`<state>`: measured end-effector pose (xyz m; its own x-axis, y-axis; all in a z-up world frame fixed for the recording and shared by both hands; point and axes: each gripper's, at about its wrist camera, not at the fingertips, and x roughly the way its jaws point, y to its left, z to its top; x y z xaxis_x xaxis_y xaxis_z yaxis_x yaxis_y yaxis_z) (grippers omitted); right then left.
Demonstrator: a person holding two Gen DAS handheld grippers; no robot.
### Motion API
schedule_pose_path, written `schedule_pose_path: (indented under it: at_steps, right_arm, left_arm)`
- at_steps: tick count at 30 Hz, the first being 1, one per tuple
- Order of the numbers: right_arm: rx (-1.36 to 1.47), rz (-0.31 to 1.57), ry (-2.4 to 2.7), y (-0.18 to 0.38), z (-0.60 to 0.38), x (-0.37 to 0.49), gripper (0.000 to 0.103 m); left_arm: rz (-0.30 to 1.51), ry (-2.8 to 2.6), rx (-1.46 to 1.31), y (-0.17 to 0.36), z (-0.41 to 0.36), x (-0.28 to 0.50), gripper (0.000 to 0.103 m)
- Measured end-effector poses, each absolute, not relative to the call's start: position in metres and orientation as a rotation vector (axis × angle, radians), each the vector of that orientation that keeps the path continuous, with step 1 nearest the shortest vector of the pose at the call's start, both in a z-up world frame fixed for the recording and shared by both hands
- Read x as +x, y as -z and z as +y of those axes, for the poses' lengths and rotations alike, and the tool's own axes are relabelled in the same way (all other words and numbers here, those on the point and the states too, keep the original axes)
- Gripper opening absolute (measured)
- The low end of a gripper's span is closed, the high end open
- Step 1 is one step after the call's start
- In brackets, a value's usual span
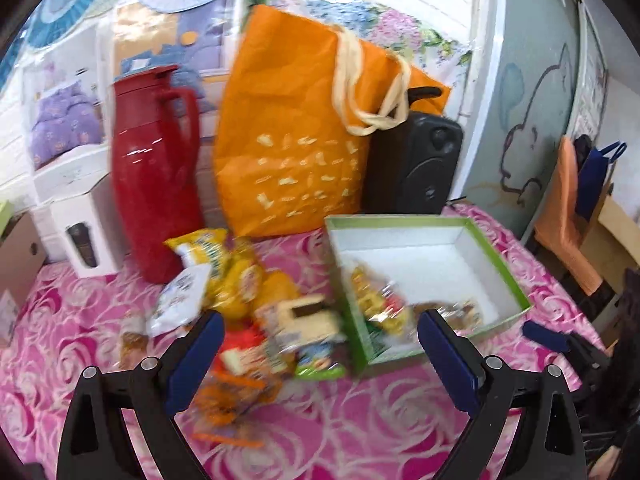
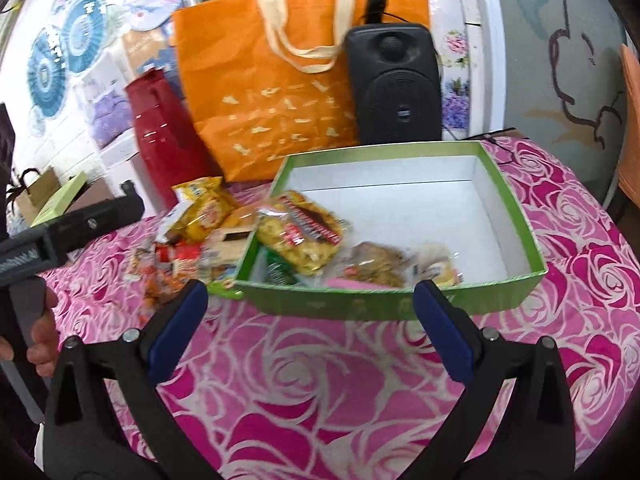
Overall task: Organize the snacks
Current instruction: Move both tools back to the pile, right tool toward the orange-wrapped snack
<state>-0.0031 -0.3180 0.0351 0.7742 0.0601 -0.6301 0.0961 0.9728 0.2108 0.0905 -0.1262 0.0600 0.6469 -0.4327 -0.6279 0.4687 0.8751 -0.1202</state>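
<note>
Both tools stand with their jaws spread wide and nothing between them. The left gripper (image 1: pixel 320 340) hangs above the loose heap of snacks (image 1: pixel 248 300), and the right gripper (image 2: pixel 310 308) sits low before the near wall of the green box (image 2: pixel 512 200).

The table wears a pink rose-patterned cloth (image 2: pixel 320 400). The green box, white inside, stands toward the right side of the table, well back from the near edge. Several packets already lie in its near-left part — a large yellow-and-red packet (image 2: pixel 304 236) leans over the left wall, a green one (image 2: pixel 276 270) is tucked under it, and two clear-wrapped pastries (image 2: pixel 380 264) lie along the near wall. The far half of the box is bare white.

The heap lies just left of the box, touching its left wall: yellow bags, a white pouch (image 1: pixel 182 300), a cream carton (image 1: pixel 308 316), red and orange wrappers nearer the front. Blur hides the finer print.

Along the far edge of the table stand a red thermos jug (image 1: pixel 156 176), an orange tote bag (image 1: pixel 296 140) and a black speaker (image 2: pixel 394 84) — the bag leaning behind the speaker. In the right wrist view a hand (image 2: pixel 42 336) grips the left tool's handle at the left edge.
</note>
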Motion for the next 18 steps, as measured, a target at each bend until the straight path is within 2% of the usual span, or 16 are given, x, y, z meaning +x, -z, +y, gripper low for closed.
schedule_pose_path:
  at_steps: [4,12,18]
  right_arm:
    - [0.227,0.712,-0.055,-0.026,-0.289,-0.008,0.102]
    - [0.169,0.792,-0.180,0.001,-0.234,0.001,0.102]
    - [0.205,0.831,-0.286,0.015,-0.199,0.028,0.102]
  left_arm:
    - [0.733,0.417,0.067,-0.039,-0.084,0.079,0.099]
    - [0.852,0.284,-0.081,0.012,0.002,0.060,0.099]
    - [0.868,0.256,-0.118,0.021,0.031,0.051,0.099]
